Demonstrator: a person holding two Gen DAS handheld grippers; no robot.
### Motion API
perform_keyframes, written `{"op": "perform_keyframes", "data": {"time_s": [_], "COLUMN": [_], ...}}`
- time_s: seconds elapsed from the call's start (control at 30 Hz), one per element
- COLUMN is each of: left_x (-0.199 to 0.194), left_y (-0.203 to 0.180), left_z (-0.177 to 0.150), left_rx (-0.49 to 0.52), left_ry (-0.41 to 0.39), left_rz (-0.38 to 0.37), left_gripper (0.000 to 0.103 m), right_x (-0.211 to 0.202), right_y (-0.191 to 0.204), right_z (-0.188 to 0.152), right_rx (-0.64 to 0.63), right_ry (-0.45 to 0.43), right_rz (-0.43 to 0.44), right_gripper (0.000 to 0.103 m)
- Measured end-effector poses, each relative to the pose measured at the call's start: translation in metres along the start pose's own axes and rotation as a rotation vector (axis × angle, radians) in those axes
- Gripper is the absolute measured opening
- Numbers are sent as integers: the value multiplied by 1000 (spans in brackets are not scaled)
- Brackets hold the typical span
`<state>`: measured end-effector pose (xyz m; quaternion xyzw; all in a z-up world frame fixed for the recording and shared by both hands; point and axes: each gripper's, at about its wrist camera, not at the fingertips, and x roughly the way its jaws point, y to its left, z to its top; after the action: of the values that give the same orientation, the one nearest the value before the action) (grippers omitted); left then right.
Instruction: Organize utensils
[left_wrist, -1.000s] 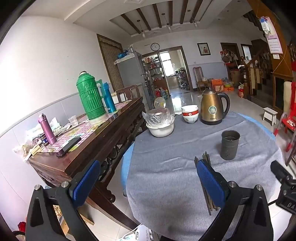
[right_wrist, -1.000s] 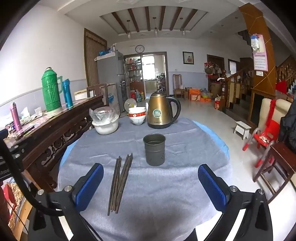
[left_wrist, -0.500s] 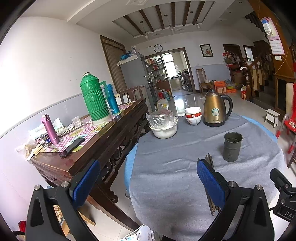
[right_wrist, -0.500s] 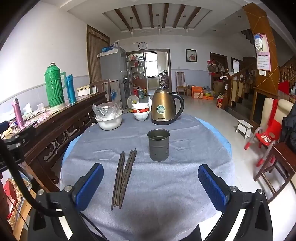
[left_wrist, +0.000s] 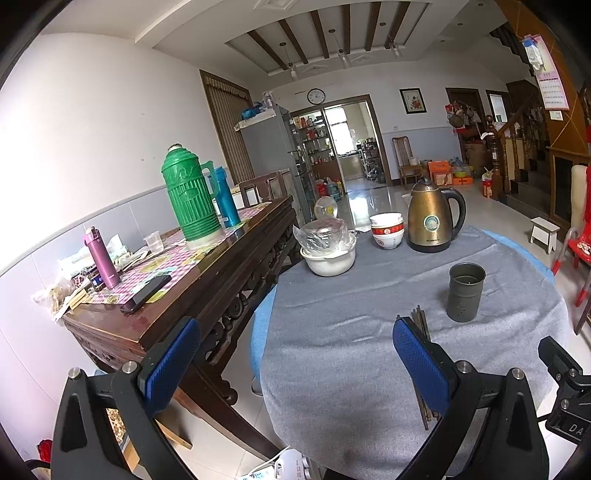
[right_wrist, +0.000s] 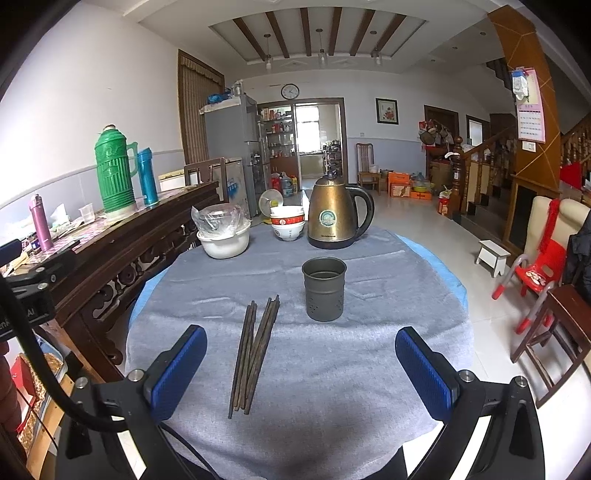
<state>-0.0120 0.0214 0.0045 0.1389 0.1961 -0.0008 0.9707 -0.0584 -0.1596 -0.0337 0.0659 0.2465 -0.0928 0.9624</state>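
Several dark wooden chopsticks (right_wrist: 255, 350) lie in a loose bundle on the grey tablecloth (right_wrist: 332, 387), left of a dark metal utensil cup (right_wrist: 324, 288) with holes near its base. My right gripper (right_wrist: 301, 369) is open and empty, held above the table's near edge with the chopsticks between its blue pads. In the left wrist view the chopsticks (left_wrist: 421, 321) are mostly hidden behind the right pad, and the cup (left_wrist: 465, 291) stands beyond. My left gripper (left_wrist: 295, 360) is open and empty, over the table's left edge.
A bronze kettle (right_wrist: 338, 218), stacked bowls (right_wrist: 288, 223) and a white pot with a plastic-wrapped lid (right_wrist: 223, 234) stand at the table's far side. A dark wooden sideboard (left_wrist: 192, 280) with a green thermos (left_wrist: 190, 199) runs along the left. A red chair (right_wrist: 535, 273) is on the right.
Both grippers have pulled back and risen a little from the table, so the cup and chopsticks look farther away. Both stay open and nothing on the table has moved.
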Motion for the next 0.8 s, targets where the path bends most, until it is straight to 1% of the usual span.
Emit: {"op": "perform_keyframes", "data": {"time_s": [0.8], "left_x": [-1], "left_y": [-2], "left_z": [-1], "left_rx": [9], "left_ry": [7], "left_rz": [-9], "left_gripper": [103], "right_x": [0], "right_y": [1], "right_z": [0], "right_rx": [2], "right_ry": [3], "right_rz": [4], "right_gripper": [103]}}
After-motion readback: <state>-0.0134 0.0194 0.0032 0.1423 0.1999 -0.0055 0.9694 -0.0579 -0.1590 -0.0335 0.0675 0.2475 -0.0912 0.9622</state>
